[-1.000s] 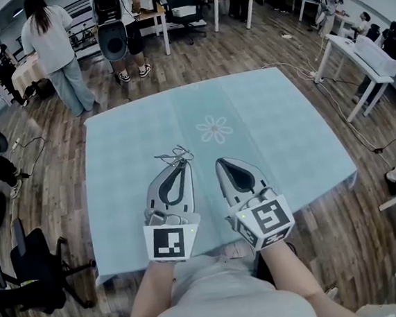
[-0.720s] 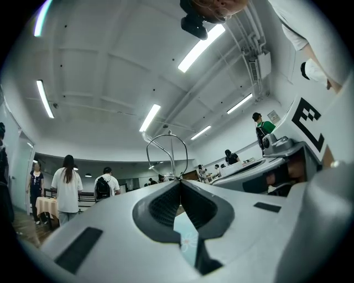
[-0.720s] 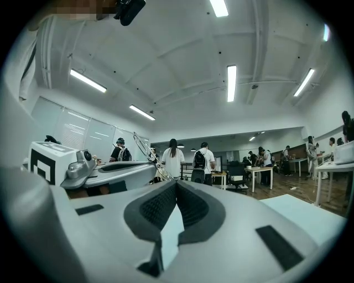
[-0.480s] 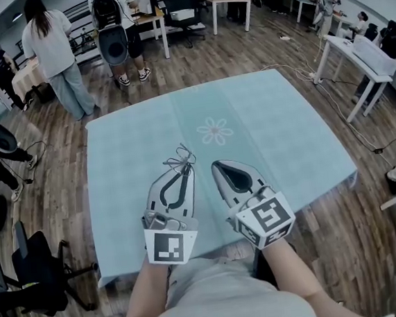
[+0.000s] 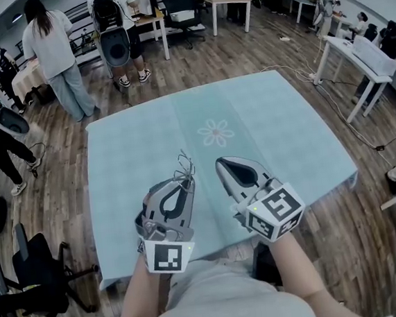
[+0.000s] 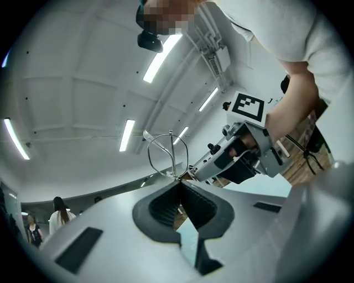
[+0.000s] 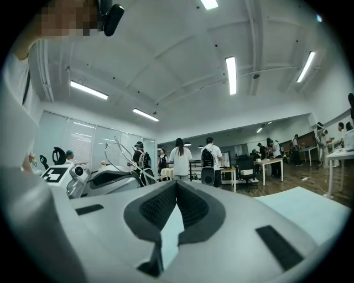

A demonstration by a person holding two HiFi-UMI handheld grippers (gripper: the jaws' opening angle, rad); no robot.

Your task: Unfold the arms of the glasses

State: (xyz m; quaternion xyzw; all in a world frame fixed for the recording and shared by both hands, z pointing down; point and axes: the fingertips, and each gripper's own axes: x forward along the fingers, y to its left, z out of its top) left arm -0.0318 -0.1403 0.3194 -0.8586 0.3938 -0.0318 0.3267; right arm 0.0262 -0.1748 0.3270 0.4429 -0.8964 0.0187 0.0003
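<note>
Left forearm [image 5: 138, 299] and right forearm [image 5: 304, 280] reach forward side by side, low in front of the torso. Left tongs [image 5: 186, 181] are clamped on the glasses [image 5: 183, 164] at the very tips, nose slightly up, body rolled toward its left. Right tongs [image 5: 223, 163] sit just beside them, jaws fully together with nothing between, pointing level. The tips are near but not touching.

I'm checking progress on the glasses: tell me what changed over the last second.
The left gripper has rolled about its own axis, tipping the glasses it pinches from lying sideways to standing more upright. Nothing was grabbed or released. The right gripper stays shut, empty, beside it above the blue cloth.
</note>
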